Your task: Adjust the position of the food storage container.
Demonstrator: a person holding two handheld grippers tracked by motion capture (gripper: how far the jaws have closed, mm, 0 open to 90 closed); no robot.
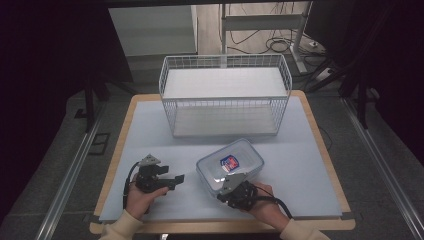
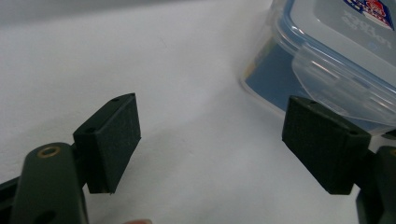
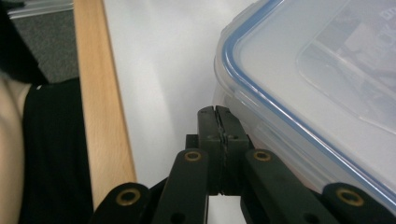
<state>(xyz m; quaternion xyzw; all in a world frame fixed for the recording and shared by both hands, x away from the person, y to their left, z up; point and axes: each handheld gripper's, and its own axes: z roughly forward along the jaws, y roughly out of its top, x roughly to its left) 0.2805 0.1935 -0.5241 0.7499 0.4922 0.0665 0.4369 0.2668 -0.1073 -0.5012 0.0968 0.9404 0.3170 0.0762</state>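
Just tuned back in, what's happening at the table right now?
A person works at the table with a gripper in each hand. The right gripper has its jaws shut with nothing between them, its tips right at the near side wall of a clear lidded food container; whether they touch it is hard to tell. The left gripper sits open beside the container, holding nothing. A white wire basket stands behind, with nothing in it.

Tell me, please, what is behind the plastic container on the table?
Behind the plastic container stands a white wire basket, apart from it, with nothing visible inside. The table strip between them looks bare; the container's own body hides a little of it.
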